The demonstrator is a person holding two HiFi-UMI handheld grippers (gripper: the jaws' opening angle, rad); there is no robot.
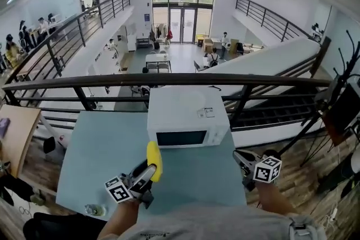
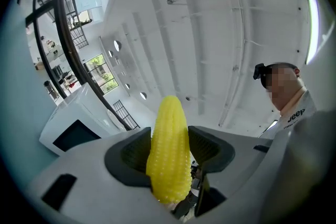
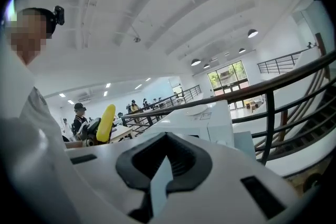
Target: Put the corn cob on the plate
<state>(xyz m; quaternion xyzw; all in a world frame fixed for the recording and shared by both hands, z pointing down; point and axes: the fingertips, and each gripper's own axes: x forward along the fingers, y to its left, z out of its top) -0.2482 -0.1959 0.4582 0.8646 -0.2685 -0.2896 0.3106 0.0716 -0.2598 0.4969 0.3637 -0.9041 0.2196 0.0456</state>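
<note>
The yellow corn cob (image 1: 154, 160) stands almost upright in my left gripper (image 1: 147, 172), which is shut on it above the near part of the pale blue table (image 1: 95, 149). In the left gripper view the corn cob (image 2: 169, 149) fills the gap between the two black pads (image 2: 131, 155) and sticks out past them. My right gripper (image 1: 243, 159) hovers at the table's near right corner, its jaws together and holding nothing; from its own view the right gripper (image 3: 165, 162) faces the corn cob (image 3: 106, 123) off to the left. No plate shows in any view.
A white microwave (image 1: 188, 115) with its door closed sits at the table's far edge, right of centre. A dark railing (image 1: 169, 80) runs behind the table, with an open hall far below. A small object (image 1: 95, 211) lies at the near left corner.
</note>
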